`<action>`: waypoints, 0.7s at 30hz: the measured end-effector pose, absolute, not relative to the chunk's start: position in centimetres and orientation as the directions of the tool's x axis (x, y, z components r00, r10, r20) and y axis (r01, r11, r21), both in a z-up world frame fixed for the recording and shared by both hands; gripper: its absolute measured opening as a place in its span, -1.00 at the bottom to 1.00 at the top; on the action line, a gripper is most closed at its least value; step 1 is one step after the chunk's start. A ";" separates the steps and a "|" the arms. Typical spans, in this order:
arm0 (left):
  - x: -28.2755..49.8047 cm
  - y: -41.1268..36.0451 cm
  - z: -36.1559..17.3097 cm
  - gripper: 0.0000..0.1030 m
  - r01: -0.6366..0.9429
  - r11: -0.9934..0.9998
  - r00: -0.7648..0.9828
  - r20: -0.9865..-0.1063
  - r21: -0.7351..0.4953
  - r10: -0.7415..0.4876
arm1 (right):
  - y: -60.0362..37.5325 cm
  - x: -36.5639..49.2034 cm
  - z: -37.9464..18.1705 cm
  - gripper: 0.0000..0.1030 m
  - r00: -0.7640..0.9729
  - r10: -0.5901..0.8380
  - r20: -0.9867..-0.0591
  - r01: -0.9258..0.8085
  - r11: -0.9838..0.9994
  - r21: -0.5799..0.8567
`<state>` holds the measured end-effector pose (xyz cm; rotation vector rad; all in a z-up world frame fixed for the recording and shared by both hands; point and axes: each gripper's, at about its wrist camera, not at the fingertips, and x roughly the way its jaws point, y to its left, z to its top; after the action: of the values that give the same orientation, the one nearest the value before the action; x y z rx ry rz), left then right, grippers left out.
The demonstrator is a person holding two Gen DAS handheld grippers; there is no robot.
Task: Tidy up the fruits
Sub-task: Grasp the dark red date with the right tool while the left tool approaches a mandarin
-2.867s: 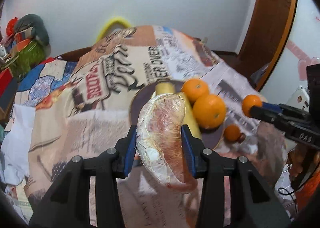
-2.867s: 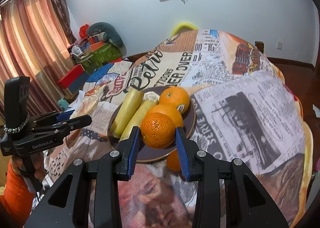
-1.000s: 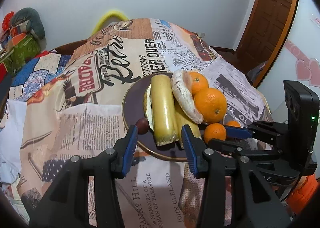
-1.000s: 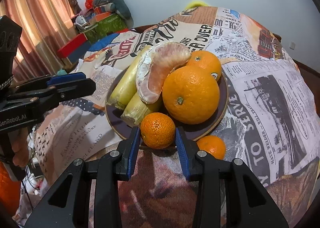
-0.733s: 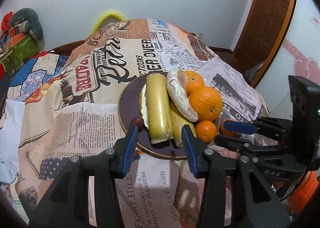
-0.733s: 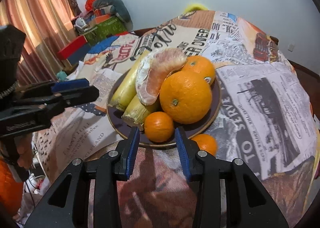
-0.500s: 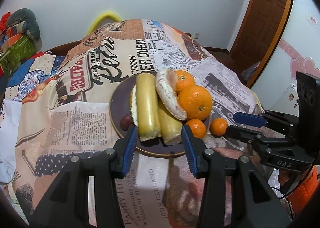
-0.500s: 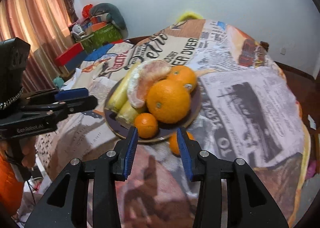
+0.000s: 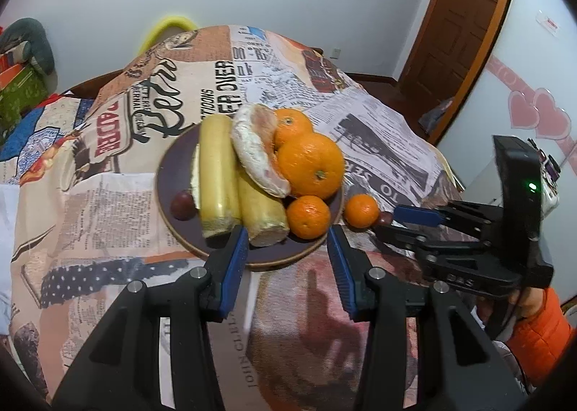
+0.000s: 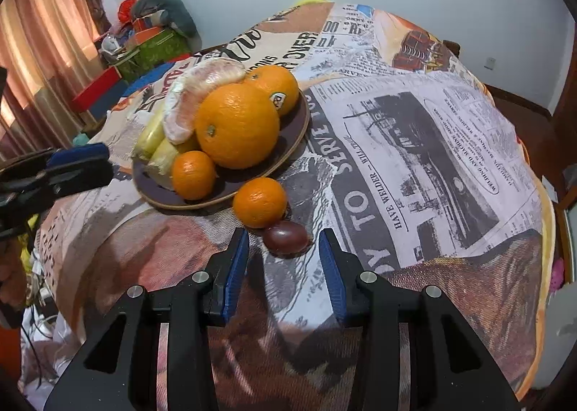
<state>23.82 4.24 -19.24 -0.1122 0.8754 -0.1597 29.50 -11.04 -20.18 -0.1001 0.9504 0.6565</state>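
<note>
A dark plate (image 9: 169, 169) (image 10: 292, 144) holds two yellow corn cobs (image 9: 216, 173), a wrapped pomelo wedge (image 9: 252, 151) (image 10: 202, 90), two big oranges (image 9: 310, 165) (image 10: 238, 126), a small mandarin (image 9: 308, 217) (image 10: 193, 174) and a dark plum (image 9: 182, 204). A second mandarin (image 10: 259, 202) (image 9: 361, 210) and a dark plum (image 10: 285, 237) (image 9: 385, 218) lie on the cloth beside the plate. My right gripper (image 10: 283, 248) is open and empty, just short of that plum. My left gripper (image 9: 288, 248) is open and empty at the plate's near rim.
The table is covered with a newspaper-print cloth (image 10: 414, 129). Boxes and bags (image 10: 151, 39) are stacked by the curtain at the left. A brown door (image 9: 461, 21) is at the right. The cloth drops off at the table's edges.
The left gripper set the pomelo wedge on the plate and the right gripper released the small mandarin on it. Both opened and drew back; the right one shifted towards the loose mandarin and plum.
</note>
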 end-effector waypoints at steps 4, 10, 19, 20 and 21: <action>23.9 3.4 -19.3 -0.12 0.111 0.981 0.625 -0.756 -0.160 -0.194 | -11.0 29.9 -20.4 -0.33 0.402 0.487 -0.775 -0.563 0.799 0.210; 24.2 1.8 -19.2 -0.13 0.138 0.977 0.615 -0.759 -0.165 -0.215 | -11.7 29.1 -20.1 -0.49 0.384 0.513 -0.768 -0.571 0.785 0.238; 25.5 -1.7 -19.8 -0.13 0.188 0.967 0.589 -0.768 -0.172 -0.251 | -14.8 28.2 -18.4 -0.48 0.423 0.529 -0.736 -0.544 0.798 0.261; 25.6 -2.0 -19.9 -0.13 0.190 0.967 0.588 -0.769 -0.169 -0.250 | -14.9 28.2 -18.2 -0.48 0.428 0.530 -0.732 -0.540 0.799 0.262; 25.7 -2.4 -20.0 -0.13 0.194 0.967 0.587 -0.770 -0.167 -0.250 | -15.3 28.2 -17.9 -0.48 0.434 0.532 -0.727 -0.537 0.801 0.266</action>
<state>25.69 -2.38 -19.98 -0.0674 0.9077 -0.2591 28.17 -15.29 -17.94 -0.0056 0.9033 0.6654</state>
